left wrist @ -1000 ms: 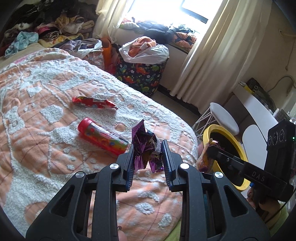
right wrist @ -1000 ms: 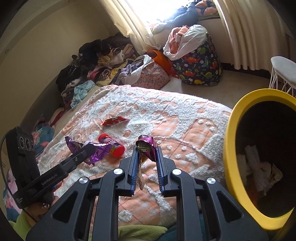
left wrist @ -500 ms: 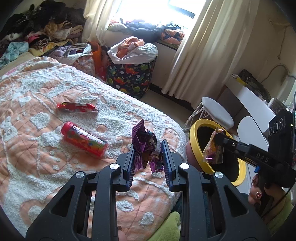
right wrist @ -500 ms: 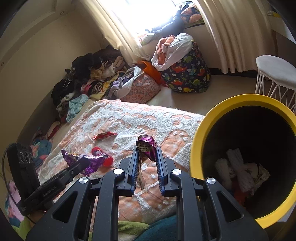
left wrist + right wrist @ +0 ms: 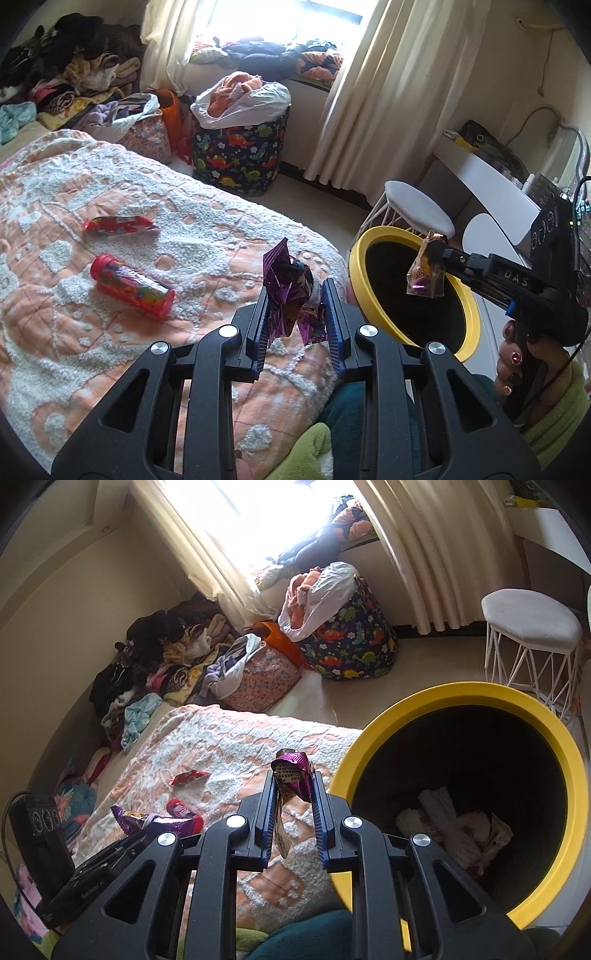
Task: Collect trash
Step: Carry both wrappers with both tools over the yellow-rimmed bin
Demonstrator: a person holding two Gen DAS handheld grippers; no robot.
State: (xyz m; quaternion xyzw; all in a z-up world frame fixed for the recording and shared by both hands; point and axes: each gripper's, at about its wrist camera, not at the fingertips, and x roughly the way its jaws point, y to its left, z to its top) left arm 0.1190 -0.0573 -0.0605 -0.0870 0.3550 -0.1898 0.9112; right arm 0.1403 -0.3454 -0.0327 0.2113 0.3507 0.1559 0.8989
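My right gripper [image 5: 292, 803] is pinching a small purple-and-yellow wrapper [image 5: 291, 775], hanging over the mouth of the yellow-rimmed bin [image 5: 546, 716] beside the bed [image 5: 207, 206]. My left gripper [image 5: 295, 314] is clamping a crumpled purple wrapper [image 5: 286, 291] above the bedspread. I am delivering both; next, I judge, each needs releasing over the bin, then fetching the red candy tube [image 5: 133, 290] and red wrapper [image 5: 116, 224].

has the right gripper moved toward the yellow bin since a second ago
Yes. In the left wrist view the right gripper with its wrapper now hangs over the yellow bin mouth, further in than before.
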